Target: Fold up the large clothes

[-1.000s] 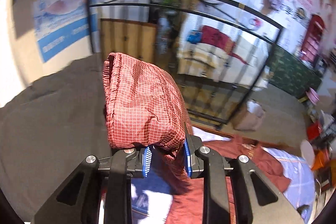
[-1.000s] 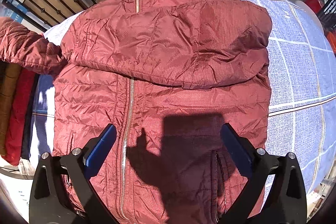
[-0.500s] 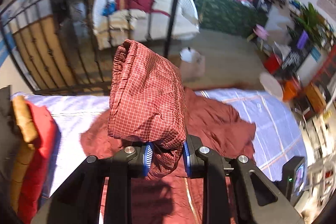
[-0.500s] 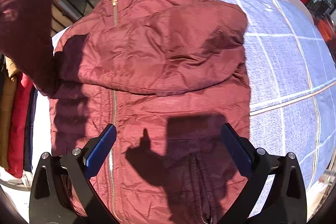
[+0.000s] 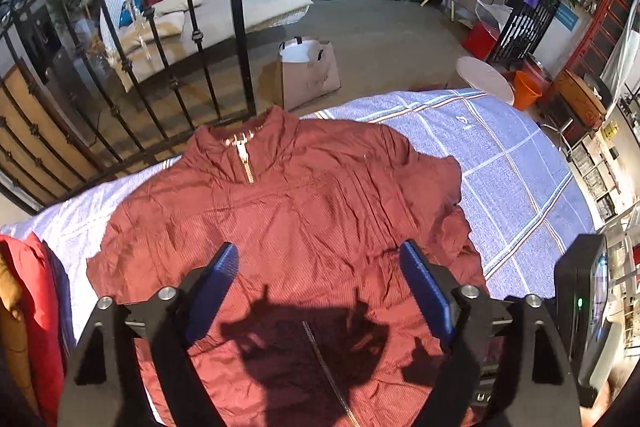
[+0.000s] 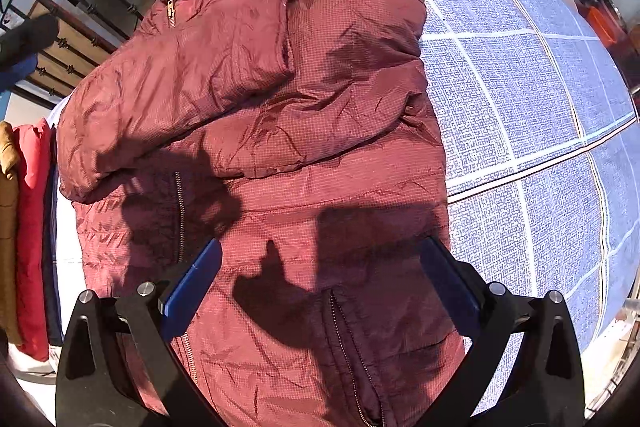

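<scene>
A dark red quilted jacket (image 5: pixel 304 211) lies front up on the blue checked bed cover (image 5: pixel 520 163), collar and gold zip toward the far rail. Both sleeves are folded across its chest, which shows clearly in the right wrist view (image 6: pixel 256 99). My left gripper (image 5: pixel 318 267) is open and empty above the jacket's middle. My right gripper (image 6: pixel 320 261) is open and empty above the lower front, near a pocket zip (image 6: pixel 340 331).
A black iron bed rail (image 5: pixel 168 67) stands behind the collar. Folded red and brown clothes (image 5: pixel 28 307) are stacked at the left edge. A paper bag (image 5: pixel 308 71) stands on the floor beyond. A black device (image 5: pixel 584 307) sits at the right.
My left gripper carried the left sleeve over the jacket, opened and let it go. The sleeve now lies folded across the chest. The right gripper stayed open over the hem.
</scene>
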A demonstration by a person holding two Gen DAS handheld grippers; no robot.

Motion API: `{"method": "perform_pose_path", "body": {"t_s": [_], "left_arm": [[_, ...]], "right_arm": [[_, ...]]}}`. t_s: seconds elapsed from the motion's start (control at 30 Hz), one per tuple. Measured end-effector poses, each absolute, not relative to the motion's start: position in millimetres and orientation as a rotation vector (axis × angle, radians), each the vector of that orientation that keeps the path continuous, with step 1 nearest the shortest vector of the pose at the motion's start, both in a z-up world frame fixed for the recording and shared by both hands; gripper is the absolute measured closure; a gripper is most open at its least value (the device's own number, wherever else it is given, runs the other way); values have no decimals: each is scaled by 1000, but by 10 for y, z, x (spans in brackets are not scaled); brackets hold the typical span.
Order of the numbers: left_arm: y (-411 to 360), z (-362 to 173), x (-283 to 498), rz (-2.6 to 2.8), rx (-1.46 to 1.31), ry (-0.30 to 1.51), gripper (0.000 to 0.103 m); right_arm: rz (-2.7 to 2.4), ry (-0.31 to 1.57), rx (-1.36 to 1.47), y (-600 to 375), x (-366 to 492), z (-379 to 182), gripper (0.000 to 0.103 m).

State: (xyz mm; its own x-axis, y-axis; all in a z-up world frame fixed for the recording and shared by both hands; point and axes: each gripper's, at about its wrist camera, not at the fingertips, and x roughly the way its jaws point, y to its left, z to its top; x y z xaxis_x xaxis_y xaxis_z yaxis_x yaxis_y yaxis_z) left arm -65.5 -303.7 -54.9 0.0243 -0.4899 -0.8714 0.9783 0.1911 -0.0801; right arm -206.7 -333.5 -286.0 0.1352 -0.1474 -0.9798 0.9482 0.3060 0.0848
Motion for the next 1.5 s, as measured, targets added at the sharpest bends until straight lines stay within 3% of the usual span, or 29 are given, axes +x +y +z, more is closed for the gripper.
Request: {"method": "perform_pose_path", "body": {"t_s": [0.27, 0.57, 0.87, 1.0, 1.1, 1.5], "left_arm": [[-2591, -985, 23, -1038, 663, 1075, 19], [-2266, -1232, 694, -834, 666, 1091, 19], [-2597, -1737, 671, -882, 837, 1152, 17], [-2684, -1949, 684, -877, 889, 1182, 11], [-2729, -2097, 730, -867, 907, 1219, 5], [-2822, -2387, 810, -893, 929, 1249, 5]], "right_arm": [[-964, 1142, 899, -3433, -1955, -2881, 5], [-850, 1182, 656, -3630, -1069, -2723, 5], [-765, 1318, 509, -3867, -328, -3072, 5], [-775, 1396, 518, -3971, -260, -3359, 5], [-788, 1411, 533, -3999, -244, -3480, 5], [-923, 1412, 526, -4045, -132, -3834, 4]]}}
